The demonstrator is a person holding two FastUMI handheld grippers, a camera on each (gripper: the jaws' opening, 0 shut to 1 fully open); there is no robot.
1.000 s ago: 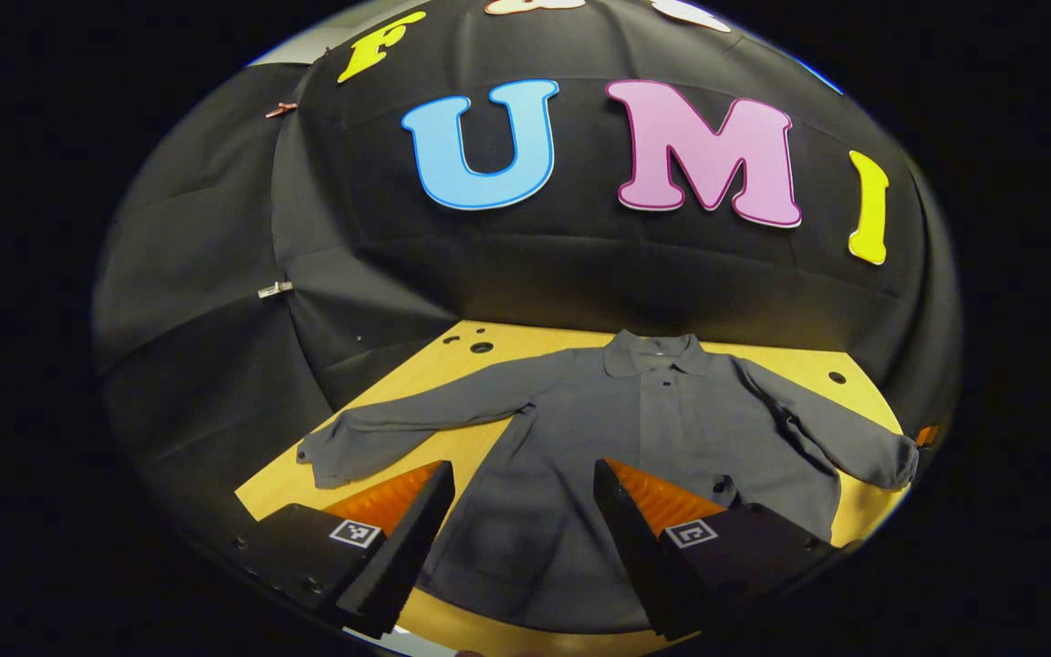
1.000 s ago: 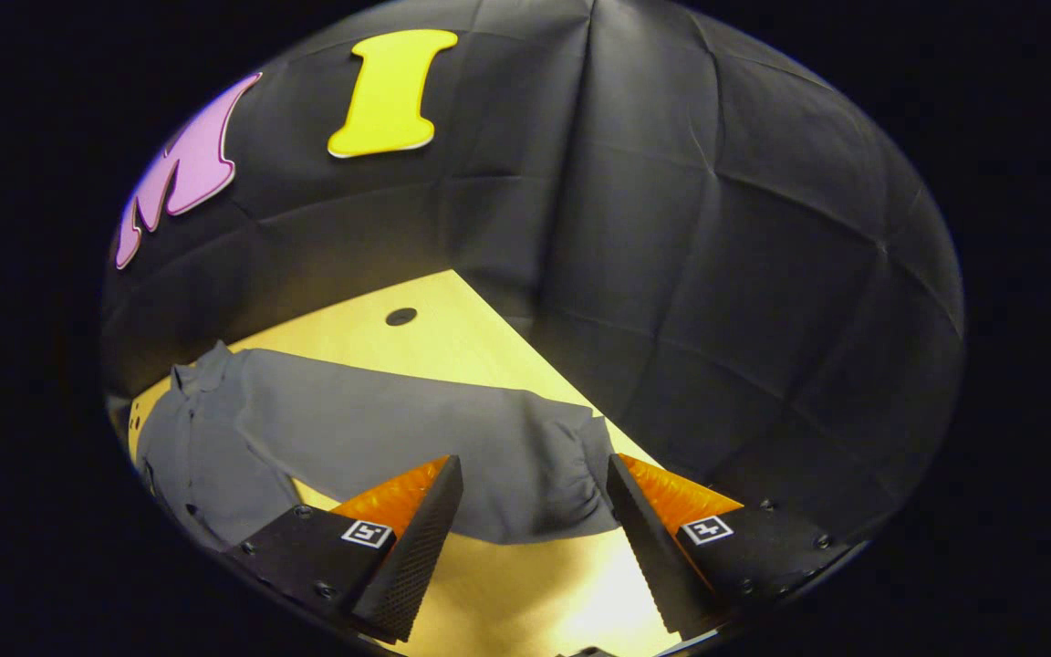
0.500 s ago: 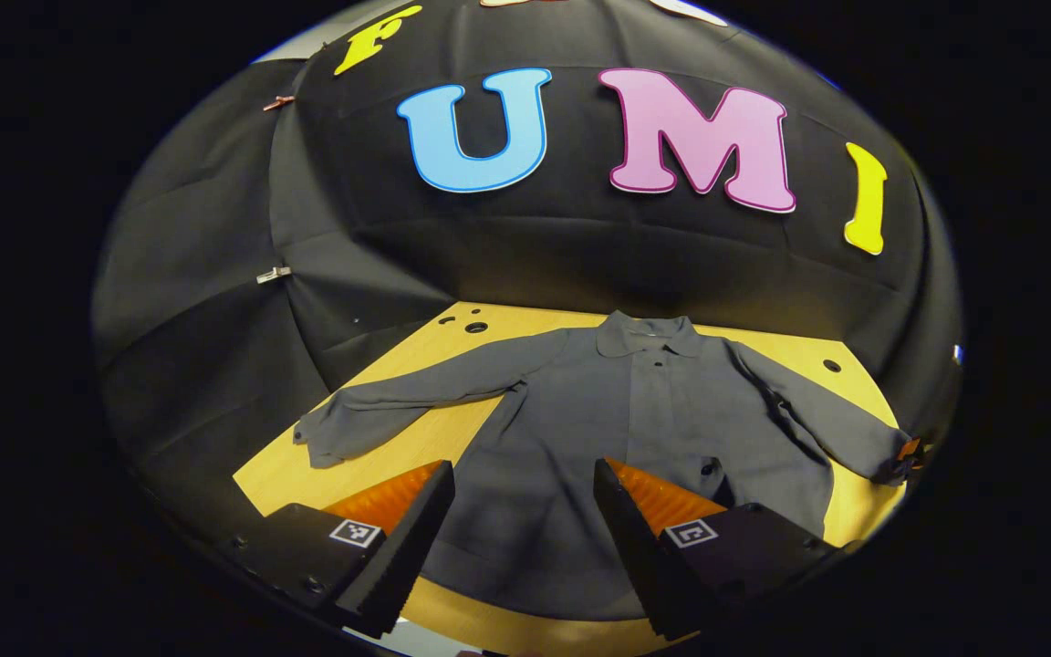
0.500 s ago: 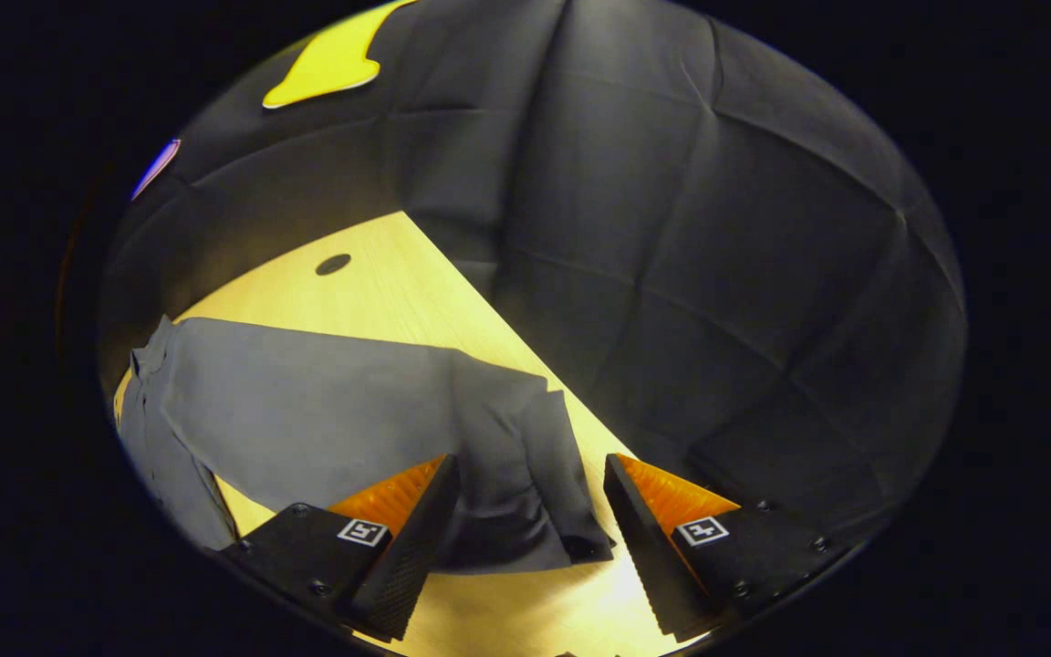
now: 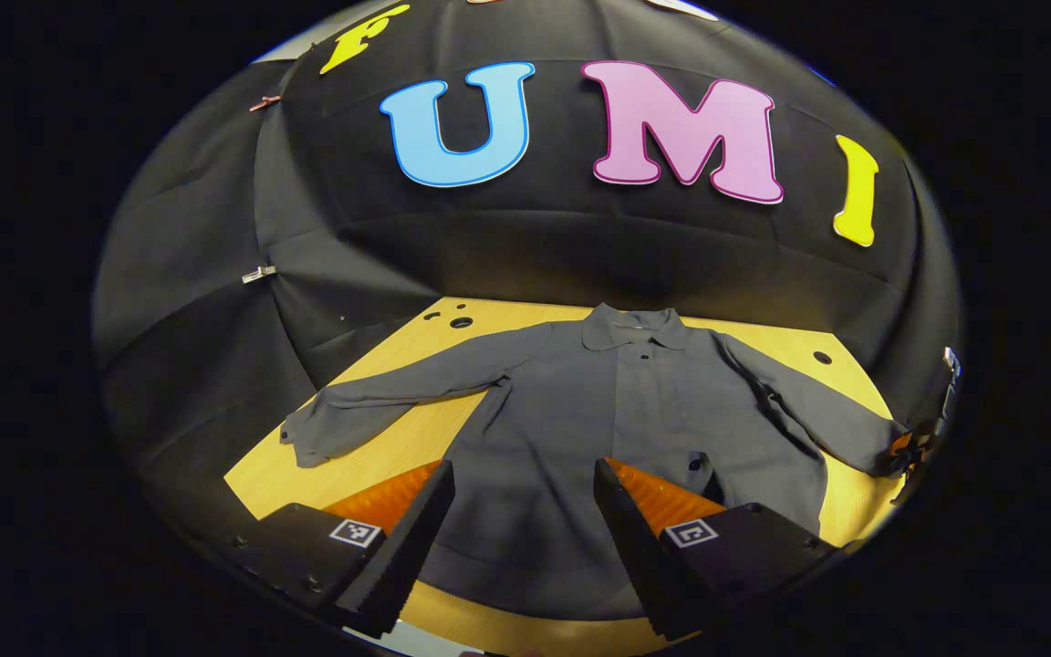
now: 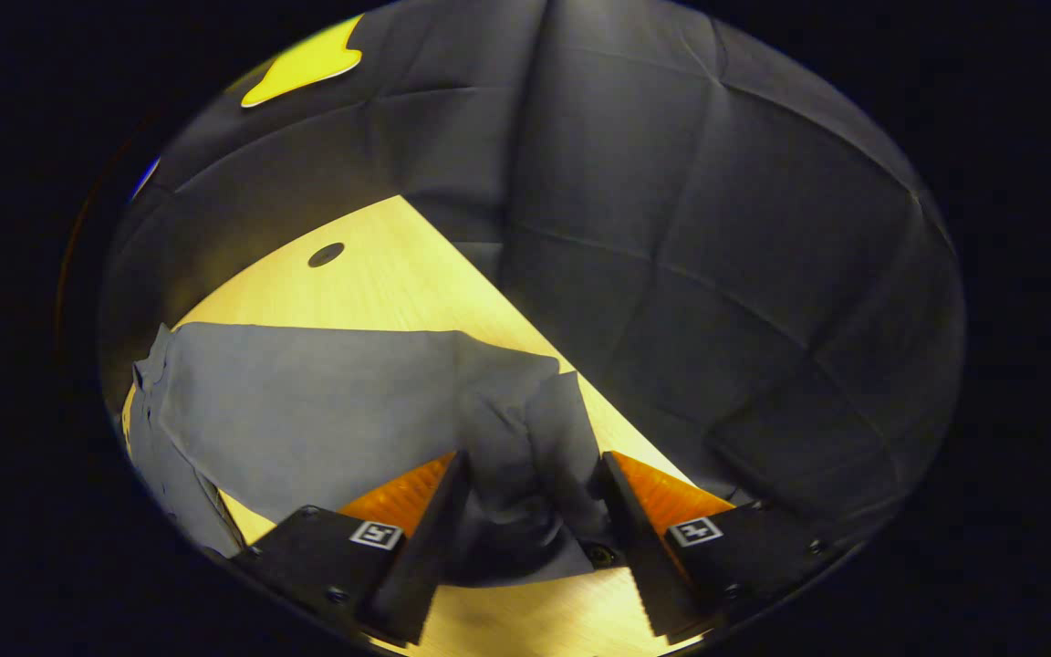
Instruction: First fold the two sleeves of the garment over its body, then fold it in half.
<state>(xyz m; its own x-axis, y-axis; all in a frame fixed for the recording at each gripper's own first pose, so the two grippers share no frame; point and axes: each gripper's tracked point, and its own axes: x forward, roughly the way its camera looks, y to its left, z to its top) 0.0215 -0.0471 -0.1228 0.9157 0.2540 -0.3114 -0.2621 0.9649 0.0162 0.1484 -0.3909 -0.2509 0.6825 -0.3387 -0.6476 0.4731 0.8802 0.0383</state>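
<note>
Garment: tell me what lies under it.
The garment lies flat on the yellow wooden table; the tabletop beneath its body and sleeves is covered, so anything there is hidden.

Garment [image 5: 617, 429] lies flat on the table [image 5: 379, 447], collar toward the booth wall, sleeves spread left and right. Left gripper [image 5: 524, 538] sits above its hem. Right gripper [image 6: 530, 538] straddles the right cuff [image 6: 535, 465].

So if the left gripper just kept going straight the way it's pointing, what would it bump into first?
Probably the grey shirt: the left gripper, fingers apart, aims at its lower body, spread flat on the yellow table. Depth is hard to judge.
</note>
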